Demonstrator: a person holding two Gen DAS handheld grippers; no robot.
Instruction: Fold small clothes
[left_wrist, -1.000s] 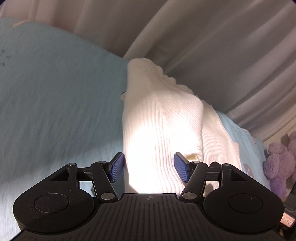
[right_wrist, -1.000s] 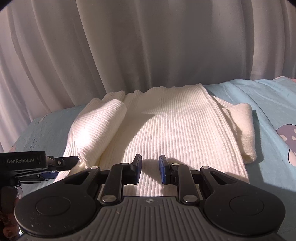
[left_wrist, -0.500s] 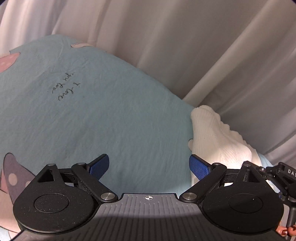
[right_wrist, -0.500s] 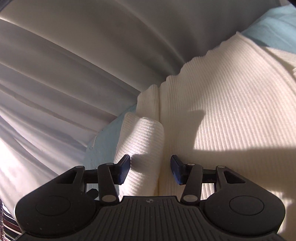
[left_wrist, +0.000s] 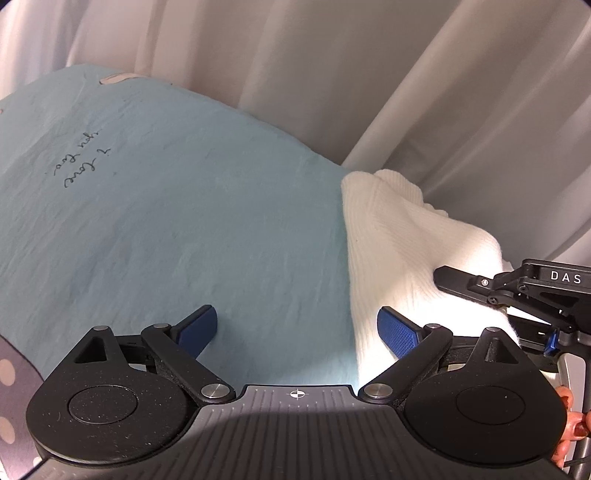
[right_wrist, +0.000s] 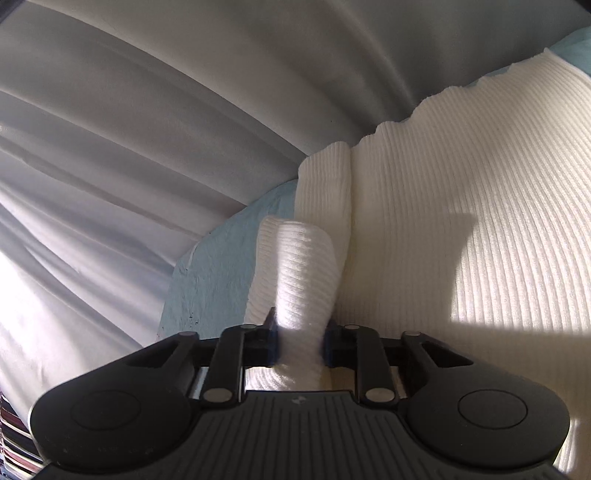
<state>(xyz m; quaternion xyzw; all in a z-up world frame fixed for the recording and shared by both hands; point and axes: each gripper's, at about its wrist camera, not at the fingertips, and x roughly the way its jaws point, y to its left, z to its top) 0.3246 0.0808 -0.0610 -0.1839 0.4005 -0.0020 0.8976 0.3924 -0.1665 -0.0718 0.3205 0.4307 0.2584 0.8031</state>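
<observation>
Cream ribbed sweater (right_wrist: 461, 229) lies flat on the blue bedsheet (left_wrist: 184, 229), along its far edge by the curtain (right_wrist: 147, 129). Right gripper (right_wrist: 299, 341) is closing its jaws on the sweater's bunched sleeve (right_wrist: 303, 266), judged ready for folding it inward. Left gripper (left_wrist: 297, 328) hangs angled down over bare sheet beside the sweater's edge, jaws wide apart, holding nothing.
</observation>
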